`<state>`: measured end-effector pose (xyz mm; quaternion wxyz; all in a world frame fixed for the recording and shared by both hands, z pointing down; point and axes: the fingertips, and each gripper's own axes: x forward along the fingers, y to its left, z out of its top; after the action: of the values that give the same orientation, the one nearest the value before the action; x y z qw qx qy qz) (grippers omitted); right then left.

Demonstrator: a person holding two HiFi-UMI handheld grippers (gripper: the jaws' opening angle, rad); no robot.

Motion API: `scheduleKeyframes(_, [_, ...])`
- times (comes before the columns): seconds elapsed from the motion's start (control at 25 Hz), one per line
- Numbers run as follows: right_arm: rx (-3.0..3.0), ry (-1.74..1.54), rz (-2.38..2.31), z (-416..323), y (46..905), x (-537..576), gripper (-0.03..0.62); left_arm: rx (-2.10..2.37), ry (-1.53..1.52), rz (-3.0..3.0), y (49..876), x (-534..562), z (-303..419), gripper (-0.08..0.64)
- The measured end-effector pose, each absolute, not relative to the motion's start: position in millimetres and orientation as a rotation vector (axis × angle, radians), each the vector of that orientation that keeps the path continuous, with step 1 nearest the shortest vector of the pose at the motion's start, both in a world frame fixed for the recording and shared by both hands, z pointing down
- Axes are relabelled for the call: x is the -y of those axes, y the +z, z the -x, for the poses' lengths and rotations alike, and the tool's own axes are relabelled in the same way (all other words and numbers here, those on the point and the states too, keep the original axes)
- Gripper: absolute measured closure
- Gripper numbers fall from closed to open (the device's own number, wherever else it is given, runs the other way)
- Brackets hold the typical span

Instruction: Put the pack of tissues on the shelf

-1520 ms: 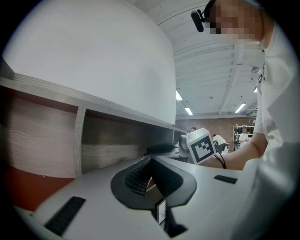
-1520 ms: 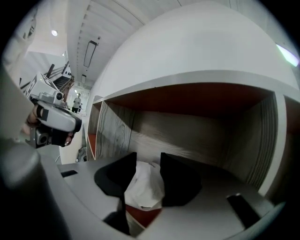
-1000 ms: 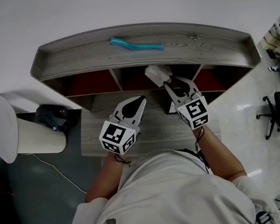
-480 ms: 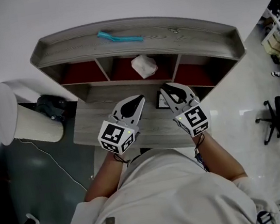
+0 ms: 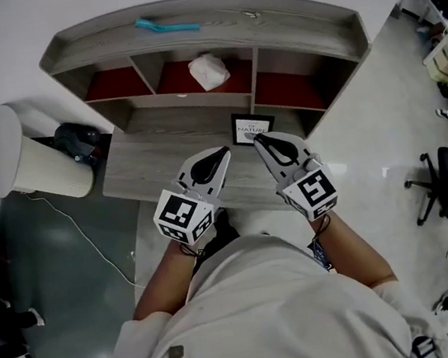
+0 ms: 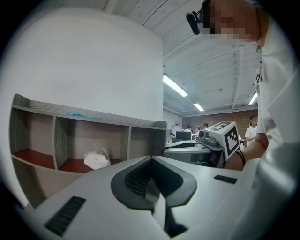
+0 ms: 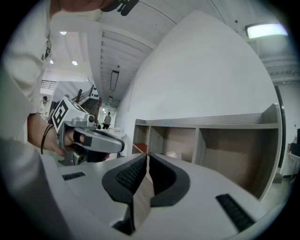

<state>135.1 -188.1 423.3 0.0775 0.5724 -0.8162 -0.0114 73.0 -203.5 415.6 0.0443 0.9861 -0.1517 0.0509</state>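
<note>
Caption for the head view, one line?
Tissue pack in the shelf's middle compartment, teal object on top, framed sign on the desk.

Ahead of the fingers (image 5: 206, 168) a grey wood worktop (image 5: 135, 166) meets a curved shelf (image 5: 302, 30) with red-floored compartments, backed by a plain white wall (image 5: 18, 29). Left of the fingers lies dark floor (image 5: 62, 265) with a white ribbed cylinder (image 5: 28, 182); right of them, glossy pale floor (image 5: 369, 144) and an office chair (image 5: 446, 182). Strip lights (image 6: 175, 86) line the ceiling (image 6: 215, 63).

Crumpled white plastic pack of tissues (image 5: 209, 70), lying alone on the red floor of the middle compartment of the grey wood-grain shelf (image 5: 285, 30), touching nothing else.
</note>
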Motion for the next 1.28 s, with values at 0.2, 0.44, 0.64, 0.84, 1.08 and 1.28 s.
scheduleKeyframes(0.2, [2.5, 0.001, -1.69, -134, 430, 147, 0.571, 0.508, 0.171, -2.999, 424, 165, -70, 0.546])
scheduleKeyframes(0.44, [2.544, -0.013, -1.642, -132, 427, 116, 0.572, 0.581, 0.194, -2.994, 426, 136, -59, 0.546])
scheduleKeyframes(0.64, [2.58, -0.028, -1.584, -122, 424, 98, 0.572, 0.617, 0.212, -2.992, 425, 122, -46, 0.547])
scheduleKeyframes(0.84, [2.598, -0.015, -1.564, -110, 422, 86, 0.574, 0.616, 0.224, -3.001, 422, 113, -35, 0.546])
scheduleKeyframes(1.08, [2.595, -0.046, -1.582, -89, 417, 76, 0.574, 0.557, 0.23, -3.033, 419, 101, -23, 0.546])
scheduleKeyframes(1.28, [2.565, -0.011, -1.61, -61, 415, 63, 0.574, 0.525, 0.205, -3.036, 413, 98, 4, 0.546])
